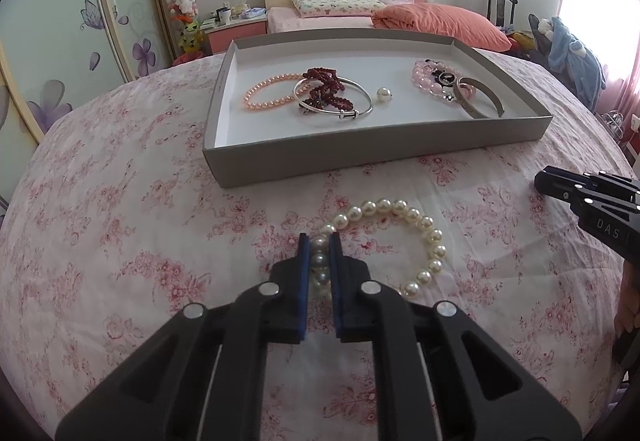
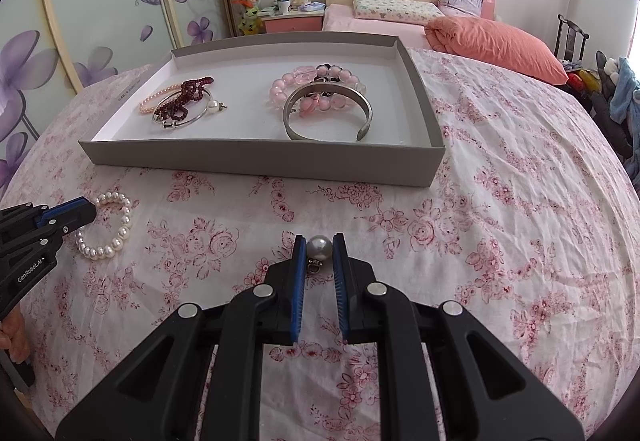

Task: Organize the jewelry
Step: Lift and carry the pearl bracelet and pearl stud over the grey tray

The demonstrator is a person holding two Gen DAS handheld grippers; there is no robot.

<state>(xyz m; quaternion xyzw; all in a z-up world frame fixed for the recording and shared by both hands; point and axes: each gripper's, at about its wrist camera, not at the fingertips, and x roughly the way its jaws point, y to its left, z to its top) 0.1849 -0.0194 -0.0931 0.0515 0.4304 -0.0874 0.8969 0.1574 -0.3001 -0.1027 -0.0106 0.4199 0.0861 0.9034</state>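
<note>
left gripper (image 1: 319, 241) fingers pinch white pearl bracelet (image 1: 404, 237) | right gripper (image 2: 319, 243) fingers pinch pearl earring (image 2: 319, 248) | both off gray tray (image 2: 256, 161), likely lifting in

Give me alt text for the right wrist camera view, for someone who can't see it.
The right gripper is shut on a single pearl earring above a pink floral bedsheet. Behind it a shallow grey tray holds bracelets and bangles, and at the left the left gripper pinches a white pearl bracelet.

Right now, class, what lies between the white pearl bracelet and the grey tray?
Only bare floral cloth separates the white pearl bracelet from the grey tray, clearest in the left wrist view.
</note>
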